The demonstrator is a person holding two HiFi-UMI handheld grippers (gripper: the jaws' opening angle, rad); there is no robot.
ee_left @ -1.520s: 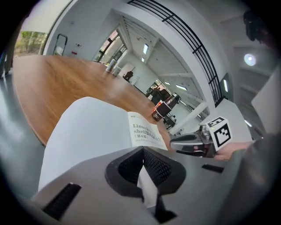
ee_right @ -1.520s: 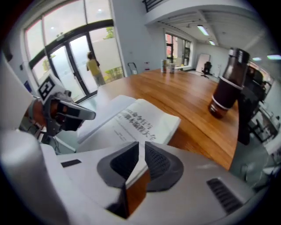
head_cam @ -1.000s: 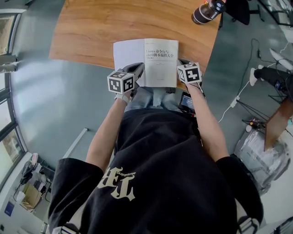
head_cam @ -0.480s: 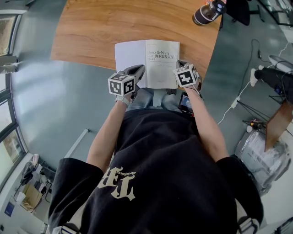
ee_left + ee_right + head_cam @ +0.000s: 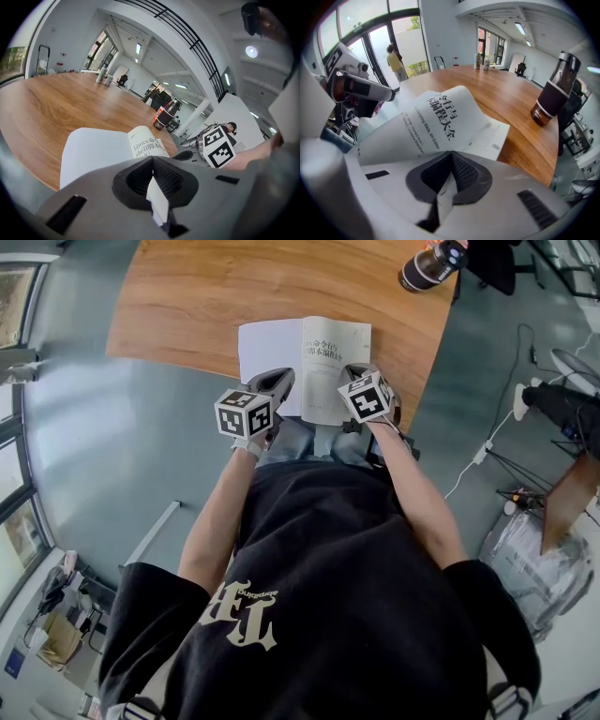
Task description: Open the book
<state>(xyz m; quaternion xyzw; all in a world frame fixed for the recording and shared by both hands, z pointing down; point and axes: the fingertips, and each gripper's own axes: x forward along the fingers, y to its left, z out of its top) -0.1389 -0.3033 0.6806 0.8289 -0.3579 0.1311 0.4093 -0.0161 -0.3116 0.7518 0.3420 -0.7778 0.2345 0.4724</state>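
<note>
The book [image 5: 281, 357] lies open at the wooden table's near edge, a blank white leaf on the left and a printed title page [image 5: 330, 362] on the right. My left gripper [image 5: 280, 382] is shut on the near edge of the blank left leaf [image 5: 93, 150]. In the left gripper view the paper shows between the closed jaws of that gripper [image 5: 157, 199]. My right gripper [image 5: 353, 377] is shut on the title page's lower edge. In the right gripper view that page [image 5: 436, 119] bows upward above the right gripper [image 5: 444, 187], with further pages flat beneath it.
A dark drinks bottle [image 5: 427, 263] stands at the table's far right corner, also visible as the bottle [image 5: 553, 91] in the right gripper view. The wooden table [image 5: 216, 292] stretches beyond the book. Cables and gear lie on the floor at right [image 5: 544, 399].
My right gripper has moved left, carrying the title page's edge with it, and the page now arches up. The left gripper has held its place.
</note>
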